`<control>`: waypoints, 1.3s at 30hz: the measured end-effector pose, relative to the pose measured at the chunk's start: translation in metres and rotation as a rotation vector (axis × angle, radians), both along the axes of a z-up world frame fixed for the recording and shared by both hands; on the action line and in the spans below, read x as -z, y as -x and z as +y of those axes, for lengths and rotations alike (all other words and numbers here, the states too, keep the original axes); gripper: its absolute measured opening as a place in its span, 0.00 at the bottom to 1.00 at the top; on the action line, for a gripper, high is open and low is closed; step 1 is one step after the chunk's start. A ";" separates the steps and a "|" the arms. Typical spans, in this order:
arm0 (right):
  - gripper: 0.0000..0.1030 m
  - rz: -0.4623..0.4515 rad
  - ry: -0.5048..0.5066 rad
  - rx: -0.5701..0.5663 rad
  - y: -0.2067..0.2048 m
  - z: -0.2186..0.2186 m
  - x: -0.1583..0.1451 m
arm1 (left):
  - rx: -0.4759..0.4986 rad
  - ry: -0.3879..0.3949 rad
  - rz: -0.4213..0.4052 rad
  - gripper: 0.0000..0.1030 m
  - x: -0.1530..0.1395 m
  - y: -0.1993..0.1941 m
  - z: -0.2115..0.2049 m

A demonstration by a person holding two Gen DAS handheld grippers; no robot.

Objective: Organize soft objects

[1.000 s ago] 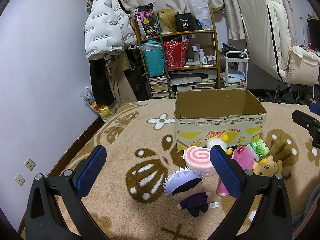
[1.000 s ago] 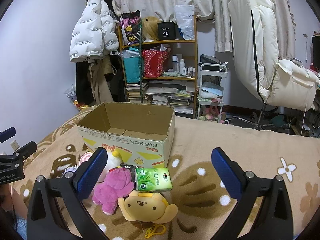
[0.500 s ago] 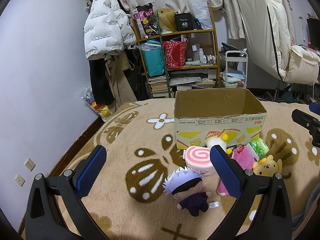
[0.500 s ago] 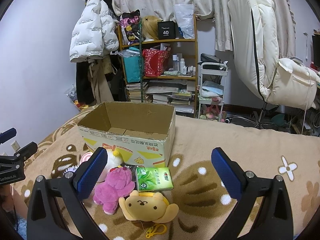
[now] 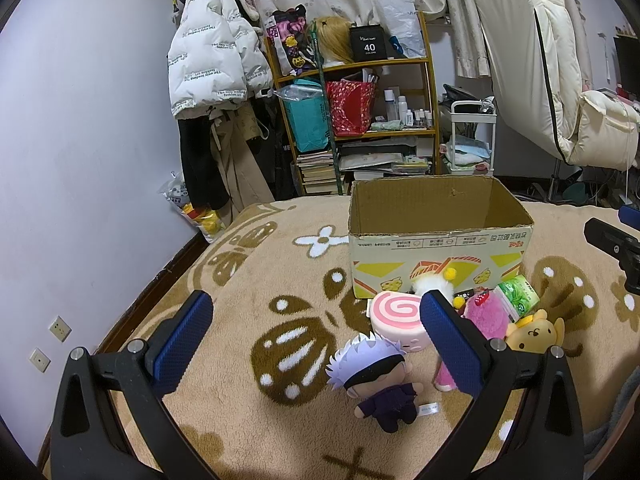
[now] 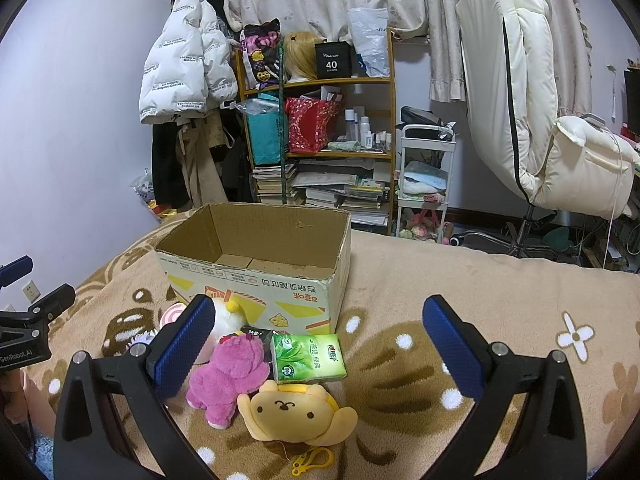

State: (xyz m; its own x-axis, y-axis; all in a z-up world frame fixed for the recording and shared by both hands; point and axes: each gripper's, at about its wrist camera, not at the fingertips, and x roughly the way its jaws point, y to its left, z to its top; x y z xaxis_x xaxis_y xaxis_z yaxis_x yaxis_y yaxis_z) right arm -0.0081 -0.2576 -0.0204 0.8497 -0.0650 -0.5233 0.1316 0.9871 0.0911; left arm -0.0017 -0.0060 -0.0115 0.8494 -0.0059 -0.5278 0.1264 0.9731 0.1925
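An open cardboard box point(image 5: 440, 248) point(image 6: 256, 280) stands on a tan blanket. In front of it lie a pink swirl roll plush point(image 5: 398, 320), a white-haired doll in dark clothes point(image 5: 380, 380), a magenta plush point(image 6: 232, 372) point(image 5: 486, 314), a yellow dog plush point(image 6: 296, 410) point(image 5: 534, 330), a green tissue pack point(image 6: 308, 358) point(image 5: 518, 300) and a white fluffy toy point(image 6: 224, 318). My left gripper point(image 5: 316, 332) is open and empty, hovering just before the doll. My right gripper point(image 6: 320, 344) is open and empty, above the tissue pack and yellow plush.
The tan patterned blanket point(image 5: 260, 280) covers the surface. Behind stand a cluttered wooden shelf point(image 5: 360, 128), a white cart point(image 5: 472, 140), hanging coats point(image 5: 216, 64) and a cream chair point(image 6: 540, 120). The left gripper's body shows at the right view's left edge point(image 6: 28, 320).
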 end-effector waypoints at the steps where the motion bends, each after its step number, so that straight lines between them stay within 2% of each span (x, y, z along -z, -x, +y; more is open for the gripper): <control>1: 1.00 0.000 0.001 0.001 0.000 0.001 0.000 | 0.000 0.000 0.001 0.99 -0.001 0.000 0.000; 9: 1.00 0.003 0.000 0.001 0.000 0.000 0.000 | -0.005 0.002 0.013 0.99 0.006 -0.001 0.001; 17: 1.00 0.013 -0.002 0.000 -0.001 0.000 0.000 | -0.009 0.032 0.092 0.99 0.009 -0.014 0.007; 19: 1.00 0.026 -0.011 -0.003 -0.004 0.002 0.013 | -0.002 0.038 0.114 0.99 0.011 -0.018 0.006; 24: 1.00 0.053 -0.034 -0.010 -0.016 0.003 0.020 | -0.009 0.049 0.152 0.99 0.013 -0.030 0.002; 31: 1.00 0.119 -0.043 -0.027 -0.037 0.003 0.028 | -0.033 0.128 0.271 0.99 0.027 -0.057 0.004; 39: 1.00 0.210 -0.071 -0.034 -0.064 -0.004 0.045 | -0.054 0.139 0.386 0.99 0.050 -0.079 0.006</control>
State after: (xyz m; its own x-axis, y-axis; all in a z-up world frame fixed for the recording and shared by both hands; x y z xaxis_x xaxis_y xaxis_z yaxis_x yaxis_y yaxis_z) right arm 0.0557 -0.2612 -0.0655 0.7229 0.0047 -0.6910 0.1221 0.9834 0.1345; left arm 0.0769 -0.0004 -0.0611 0.5905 -0.0605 -0.8048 0.1116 0.9937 0.0072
